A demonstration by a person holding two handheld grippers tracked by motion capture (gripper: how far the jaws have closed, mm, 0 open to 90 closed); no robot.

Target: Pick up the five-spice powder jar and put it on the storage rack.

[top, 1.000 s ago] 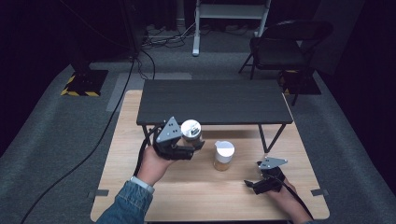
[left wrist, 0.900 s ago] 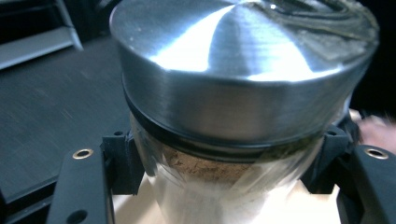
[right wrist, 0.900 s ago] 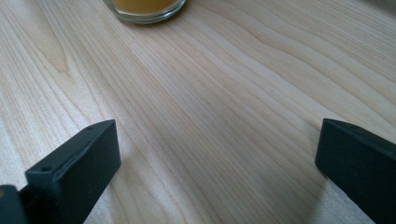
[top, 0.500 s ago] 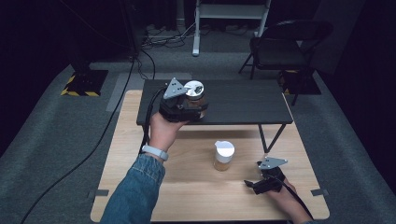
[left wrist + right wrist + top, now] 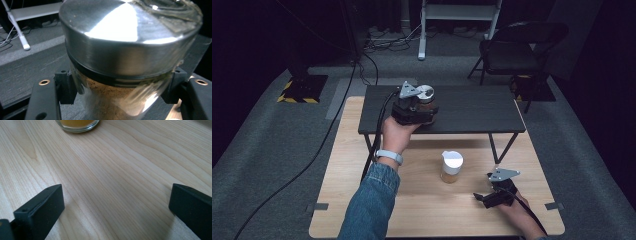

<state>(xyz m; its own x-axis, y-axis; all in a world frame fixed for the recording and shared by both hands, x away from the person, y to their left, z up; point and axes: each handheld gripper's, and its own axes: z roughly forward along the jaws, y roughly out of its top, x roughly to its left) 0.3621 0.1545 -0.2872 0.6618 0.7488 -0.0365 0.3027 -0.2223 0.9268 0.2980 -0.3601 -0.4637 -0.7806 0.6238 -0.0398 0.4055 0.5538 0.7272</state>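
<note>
Your left tool [image 5: 426, 107] grips the silver-lidded jar [image 5: 426, 95] over the dark shelf [image 5: 472, 107], not yet released; your right tool [image 5: 484, 196] rests wide open, the white-lidded jar [image 5: 451, 166] untouched on the table [image 5: 422, 210]

Silver-lidded jar [image 5: 125, 62], tan contents

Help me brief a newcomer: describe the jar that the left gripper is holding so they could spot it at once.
Find the dark raised shelf at the far side of the wooden table. Over its left part, the left gripper clamps a glass jar of brownish powder between its fingers. Its shiny metal lid sets it apart from the white-lidded jar standing free on the wood below.
</note>
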